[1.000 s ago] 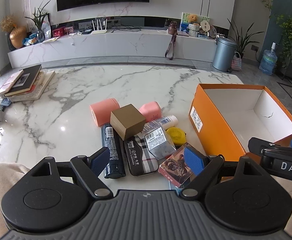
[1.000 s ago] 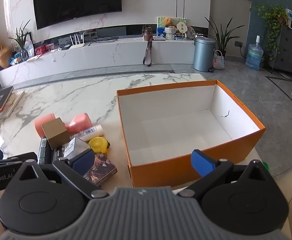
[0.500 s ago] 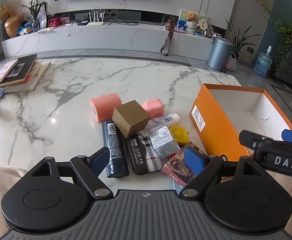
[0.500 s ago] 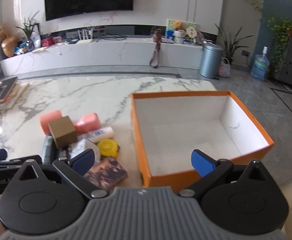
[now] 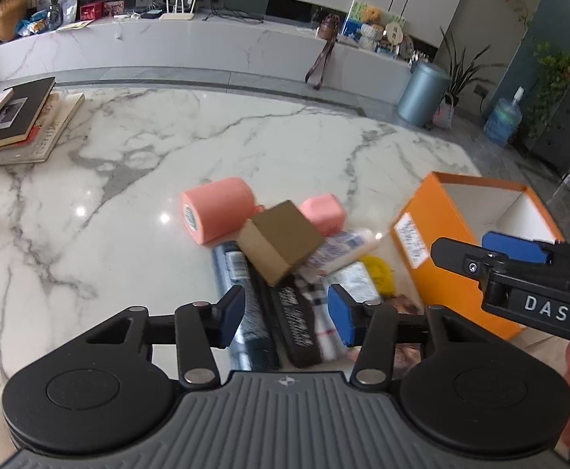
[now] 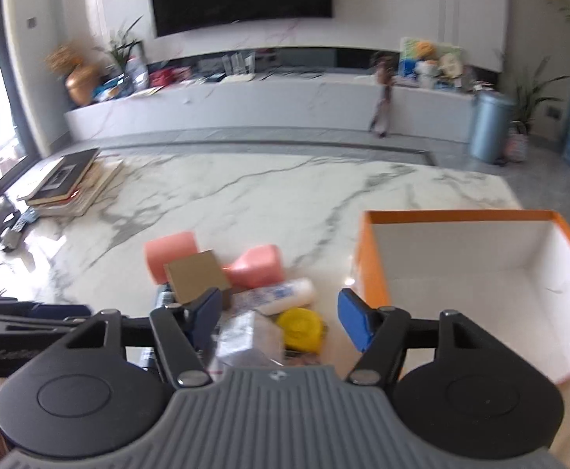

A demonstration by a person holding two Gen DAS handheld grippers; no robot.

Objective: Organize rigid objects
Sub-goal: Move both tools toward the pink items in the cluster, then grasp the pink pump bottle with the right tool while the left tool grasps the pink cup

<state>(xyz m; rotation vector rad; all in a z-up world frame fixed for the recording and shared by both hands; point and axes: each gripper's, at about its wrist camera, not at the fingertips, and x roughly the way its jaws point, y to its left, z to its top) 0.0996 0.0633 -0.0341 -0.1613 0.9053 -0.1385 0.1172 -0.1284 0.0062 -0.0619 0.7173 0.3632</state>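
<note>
A pile of objects lies on the marble table: a brown cardboard box (image 5: 281, 240) on top, a pink roll (image 5: 216, 215), a pink block (image 5: 322, 213), a dark blue can (image 5: 242, 293), a plaid case (image 5: 304, 312), a white tube (image 5: 343, 248) and a yellow disc (image 5: 379, 269). An open, empty orange box (image 5: 418, 242) stands to their right. My left gripper (image 5: 287, 314) is open just above the can and case. My right gripper (image 6: 281, 314) is open above the yellow disc (image 6: 300, 322) and a clear packet (image 6: 246, 338), left of the orange box (image 6: 371, 269).
A stack of books (image 5: 15, 125) lies at the table's far left edge. The right gripper (image 5: 527, 273) shows in the left wrist view over the orange box. A TV console, a bin (image 5: 422, 92) and plants stand beyond the table.
Both grippers have moved forward and down toward the pile. The right gripper has swung left, away from the orange box and over the objects. Both stay open.
</note>
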